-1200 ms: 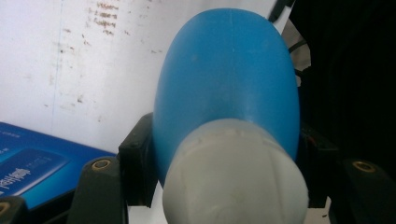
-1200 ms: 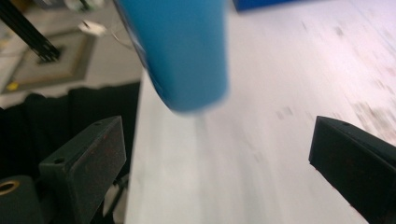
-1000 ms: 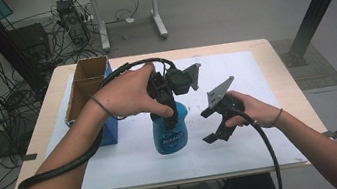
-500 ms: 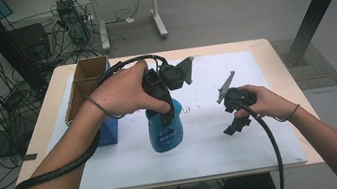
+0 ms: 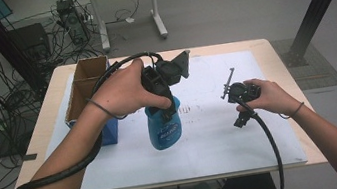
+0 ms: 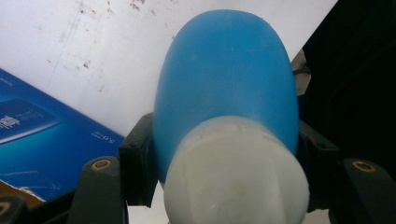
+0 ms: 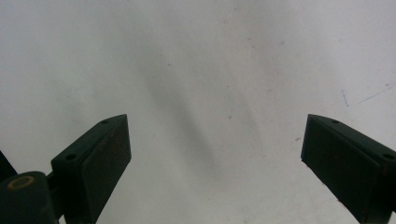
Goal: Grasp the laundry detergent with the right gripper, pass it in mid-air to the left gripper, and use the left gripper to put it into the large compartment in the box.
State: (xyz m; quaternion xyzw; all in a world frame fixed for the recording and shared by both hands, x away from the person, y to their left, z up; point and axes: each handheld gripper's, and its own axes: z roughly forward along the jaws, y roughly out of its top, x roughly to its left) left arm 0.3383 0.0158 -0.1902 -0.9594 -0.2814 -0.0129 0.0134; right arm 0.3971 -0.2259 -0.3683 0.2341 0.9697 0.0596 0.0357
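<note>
We hold the smooth blue plastic bottle with a white cap [image 5: 164, 128] upright on the white sheet covering the bench [image 5: 224, 142], the left gripper [image 5: 161, 106] clamped around its shoulder just below the cap. The rounded wall could slip from the pads if we tilt it (it looks slick). Our right gripper [image 5: 233, 96], well apart, has its jaws wide and empty; a hurried reach might knock the bottle over.

Bare forearms, a thin band on each wrist; each black hand-held gripper [image 5: 238, 95] trails a thick black cable, brass-ringed screws beside flat jaws.
</note>
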